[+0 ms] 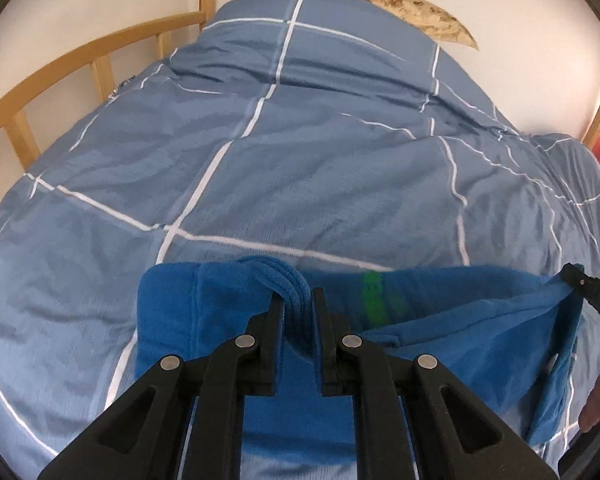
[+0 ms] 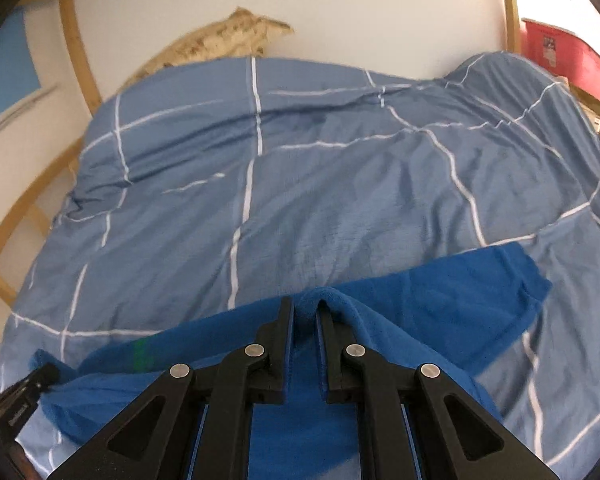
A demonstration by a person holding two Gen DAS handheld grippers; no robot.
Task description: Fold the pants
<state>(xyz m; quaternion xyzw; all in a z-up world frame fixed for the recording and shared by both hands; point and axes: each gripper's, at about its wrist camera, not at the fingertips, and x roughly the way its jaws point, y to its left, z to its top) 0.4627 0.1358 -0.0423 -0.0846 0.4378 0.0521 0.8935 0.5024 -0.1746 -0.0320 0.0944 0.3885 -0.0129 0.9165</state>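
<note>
In the left wrist view, the left gripper [image 1: 298, 300] is clenched on a thick bunched fold of the bright blue pants [image 1: 228, 312], several layers of fleece edge pinched between its black fingers [image 1: 276, 320]. The pants spread to both sides of the gripper and hang below it, over a blue duvet [image 1: 260, 152] with white grid lines that covers the bed ahead. A blurred green mark [image 1: 373, 296] shows on the fabric just right of the gripper. Farther right, the tip of the right gripper [image 1: 575, 276] grips the pants' other end, with part of a hand [image 1: 599, 396] below it. Beyond the duvet lie a wooden bed rail [image 1: 100, 52] on the left and a tan patterned pillow [image 1: 427, 12] against the white wall. In the right wrist view, the right gripper [image 2: 305, 308] is clamped on a rounded fold of the same pants [image 2: 439, 292], which stretch away right across the duvet [image 2: 319, 184] and run left to the left gripper [image 2: 40, 380] at the lower left edge. A red box [image 2: 559, 56] stands at the far right.
</note>
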